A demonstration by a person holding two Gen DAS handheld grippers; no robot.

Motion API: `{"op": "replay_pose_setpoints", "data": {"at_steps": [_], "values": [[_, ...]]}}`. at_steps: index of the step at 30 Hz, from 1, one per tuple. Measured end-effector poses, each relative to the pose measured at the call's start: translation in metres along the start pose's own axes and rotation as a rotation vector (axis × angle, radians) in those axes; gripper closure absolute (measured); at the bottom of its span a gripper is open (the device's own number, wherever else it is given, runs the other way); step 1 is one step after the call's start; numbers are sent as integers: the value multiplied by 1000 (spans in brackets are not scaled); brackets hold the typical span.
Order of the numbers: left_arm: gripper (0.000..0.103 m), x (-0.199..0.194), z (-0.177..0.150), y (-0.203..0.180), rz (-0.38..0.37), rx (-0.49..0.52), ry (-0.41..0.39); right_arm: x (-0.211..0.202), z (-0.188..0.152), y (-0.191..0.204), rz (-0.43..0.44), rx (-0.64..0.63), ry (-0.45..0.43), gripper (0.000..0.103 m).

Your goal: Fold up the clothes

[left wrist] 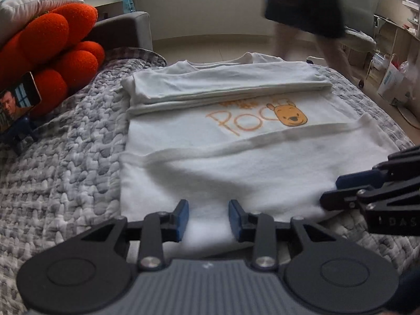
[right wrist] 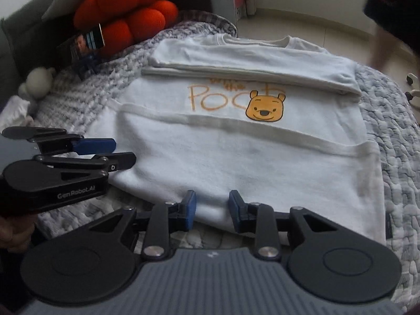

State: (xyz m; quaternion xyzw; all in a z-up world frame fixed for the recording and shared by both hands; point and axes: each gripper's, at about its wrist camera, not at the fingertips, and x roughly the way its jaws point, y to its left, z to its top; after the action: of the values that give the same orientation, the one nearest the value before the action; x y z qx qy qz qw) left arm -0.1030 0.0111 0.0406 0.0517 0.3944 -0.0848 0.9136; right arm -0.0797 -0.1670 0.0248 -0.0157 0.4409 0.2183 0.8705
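Shirt (left wrist: 236, 162) is lying flat on a grey quilted bed (left wrist: 65, 157), and it is white with an orange bear face (left wrist: 290, 114) and orange letters on the front. Its sleeves are lying folded across the top part, and the bottom part is lying folded up over the middle.

The left hand-held gripper (left wrist: 208, 218) is sitting at the near edge of the shirt, with its two blue fingers (left wrist: 181, 219) standing apart and white cloth showing in the gap between them. The right hand-held gripper (right wrist: 212, 210) is sitting at the same near edge, further to the right, and its blue fingers (right wrist: 189, 210) are standing apart too, with the folded edge between them. Neither one is pinching the cloth.

A big orange pillow (left wrist: 52, 44) is leaning at the far left of the bed, and a phone (left wrist: 18, 102) with a lit screen is standing just in front of it. A person (left wrist: 309, 5) in dark clothes is showing as a blur past the end of the bed.
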Motion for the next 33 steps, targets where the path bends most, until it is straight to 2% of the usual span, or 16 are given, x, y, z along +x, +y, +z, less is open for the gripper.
{"op": "replay_pose_setpoints", "data": {"at_steps": [9,16,21,26,28,29,30,33], "values": [[67,6,1,-11,24,29,2,1,0,8,-12,-23,-1,69],[63,9,-3,-4,27,18,2,-3,-5,-3,-8,2,-17,78],[62,7,-4,4,24,2,5,-14,-14,-21,-14,57,-47,79],[62,6,-5,10,21,-11,6,-30,-27,-50,-84,127,-75,77],[62,6,-5,11,22,-12,6,-37,-34,-67,-99,174,-87,80],[62,6,-6,12,22,-12,6,-41,-37,-74,-101,192,-93,87],[61,5,-6,14,24,-14,7,-44,-40,-82,-99,207,-98,87],[61,3,-7,22,31,-27,9,-54,-49,-97,-170,227,-101,88]]}}
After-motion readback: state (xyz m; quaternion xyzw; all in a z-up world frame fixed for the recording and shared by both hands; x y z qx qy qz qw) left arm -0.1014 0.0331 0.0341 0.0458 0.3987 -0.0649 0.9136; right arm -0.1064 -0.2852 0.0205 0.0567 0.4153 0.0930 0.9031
